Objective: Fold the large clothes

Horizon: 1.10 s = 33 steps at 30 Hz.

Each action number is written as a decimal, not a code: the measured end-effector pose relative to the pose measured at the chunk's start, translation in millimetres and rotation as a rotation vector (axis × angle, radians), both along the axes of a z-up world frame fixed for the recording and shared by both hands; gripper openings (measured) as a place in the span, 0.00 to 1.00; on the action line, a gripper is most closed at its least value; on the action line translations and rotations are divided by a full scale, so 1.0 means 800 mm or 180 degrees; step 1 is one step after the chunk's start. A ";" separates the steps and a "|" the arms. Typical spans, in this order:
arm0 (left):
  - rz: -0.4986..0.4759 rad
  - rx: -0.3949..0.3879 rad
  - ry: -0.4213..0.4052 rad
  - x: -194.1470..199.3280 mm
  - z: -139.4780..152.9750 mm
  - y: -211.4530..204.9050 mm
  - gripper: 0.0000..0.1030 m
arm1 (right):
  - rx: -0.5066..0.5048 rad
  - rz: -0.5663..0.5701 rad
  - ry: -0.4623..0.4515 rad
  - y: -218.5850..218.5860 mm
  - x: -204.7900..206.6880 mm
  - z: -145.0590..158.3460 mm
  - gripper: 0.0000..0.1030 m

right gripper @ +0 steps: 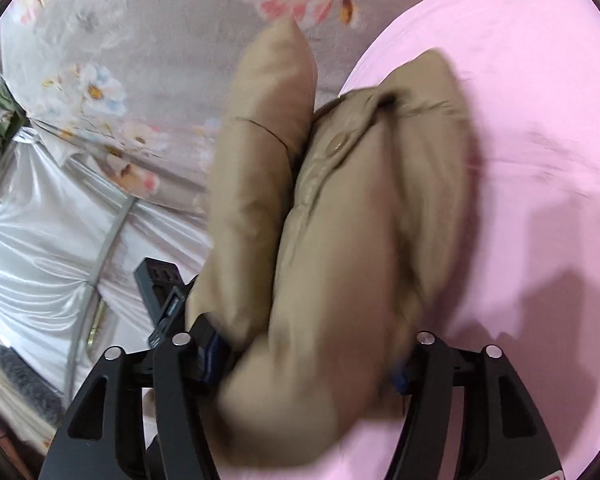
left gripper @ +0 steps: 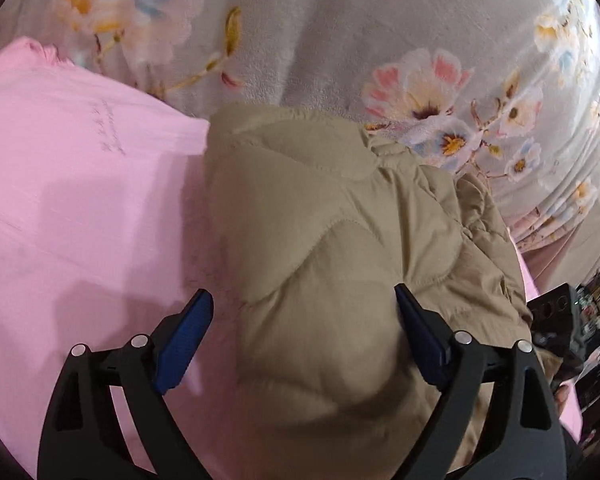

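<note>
**Tan jacket bunched between both my grippers**

My left gripper (left gripper: 304, 300) is spread wide; its blue pads (left gripper: 186, 338) stand on either side of a puffy fold of the tan quilted jacket (left gripper: 340, 248), and I see a gap between the left pad and the cloth, so it is not pinching. The right pad presses against the fabric or lies very near it.

My right gripper (right gripper: 304, 344) has a thick bundle of the same jacket (right gripper: 340, 240) filling the space between its fingers. The pads are mostly hidden by the cloth, so I cannot tell if it really clamps the bundle. A round snap button (right gripper: 337, 144) shows on the jacket's front edge.

The jacket lies partly on a pink sheet (left gripper: 68, 200) and partly on a grey floral blanket (left gripper: 380, 32). In the right wrist view, shiny silver-white fabric (right gripper: 40, 240) lies at the left.
</note>
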<state>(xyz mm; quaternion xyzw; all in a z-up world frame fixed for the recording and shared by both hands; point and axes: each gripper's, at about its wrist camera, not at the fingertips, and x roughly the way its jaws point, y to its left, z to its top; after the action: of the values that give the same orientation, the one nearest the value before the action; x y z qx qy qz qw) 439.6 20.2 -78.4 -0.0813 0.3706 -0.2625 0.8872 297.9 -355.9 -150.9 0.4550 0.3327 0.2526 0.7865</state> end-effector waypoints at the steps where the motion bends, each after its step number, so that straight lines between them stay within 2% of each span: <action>1: 0.0025 0.0090 -0.0043 -0.006 0.011 0.006 0.85 | -0.0093 -0.0068 0.0011 -0.010 -0.020 0.009 0.61; 3: 0.0147 0.0327 -0.0273 -0.030 0.051 0.019 0.85 | -0.0550 -0.0259 -0.0083 -0.017 -0.055 0.053 0.61; 5: 0.0421 0.0662 -0.0598 -0.049 0.096 0.019 0.85 | -0.1370 -0.0493 -0.0344 0.006 -0.080 0.124 0.56; 6: 0.0570 0.0836 -0.0750 -0.055 0.115 0.014 0.84 | -0.1729 -0.0580 -0.0474 0.027 -0.079 0.161 0.48; 8: 0.0858 0.1117 -0.1019 -0.067 0.160 -0.005 0.76 | -0.2463 -0.0718 -0.0779 0.079 -0.079 0.223 0.34; 9: 0.0967 0.1216 -0.1127 -0.072 0.180 -0.017 0.67 | -0.2691 -0.0757 -0.0920 0.102 -0.074 0.245 0.28; 11: 0.1064 0.1311 -0.1251 -0.078 0.209 -0.044 0.57 | -0.2977 -0.0801 -0.1146 0.142 -0.054 0.277 0.19; 12: 0.1064 0.1327 -0.1263 -0.078 0.219 -0.057 0.45 | -0.3102 -0.0842 -0.1195 0.158 -0.040 0.285 0.12; 13: 0.1080 0.1358 -0.1237 -0.074 0.225 -0.073 0.34 | -0.3170 -0.0861 -0.1202 0.169 -0.024 0.292 0.09; 16: 0.1097 0.1380 -0.1094 -0.054 0.220 -0.107 0.13 | -0.3193 -0.0941 -0.1075 0.186 0.030 0.293 0.06; 17: 0.1111 0.1409 -0.1042 -0.043 0.212 -0.118 0.10 | -0.3151 -0.0992 -0.0967 0.180 0.052 0.281 0.06; 18: 0.1107 0.1425 -0.0982 -0.033 0.201 -0.127 0.09 | -0.3093 -0.1012 -0.0873 0.182 0.068 0.281 0.06; 21: 0.1097 0.1499 -0.0742 0.005 0.149 -0.146 0.08 | -0.2899 -0.1062 -0.0487 0.160 0.127 0.234 0.06; 24: 0.1080 0.1561 -0.0470 0.038 0.086 -0.151 0.08 | -0.2772 -0.1041 -0.0089 0.130 0.164 0.170 0.05; 26: 0.1090 0.1615 -0.0372 0.054 0.050 -0.153 0.08 | -0.2672 -0.1043 0.0069 0.111 0.179 0.132 0.00; 28: 0.1103 0.1658 -0.0472 0.059 0.028 -0.155 0.08 | -0.2545 -0.1048 0.0063 0.098 0.181 0.111 0.00; 33: 0.1098 0.1678 -0.0727 0.061 0.008 -0.167 0.05 | -0.2463 -0.1106 0.0026 0.088 0.191 0.084 0.00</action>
<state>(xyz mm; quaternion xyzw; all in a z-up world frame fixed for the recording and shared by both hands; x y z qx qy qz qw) 488.1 -113.1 -72.3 0.1195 0.3048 -0.0110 0.9448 450.7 -285.8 -84.1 0.1765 0.3245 -0.0290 0.9288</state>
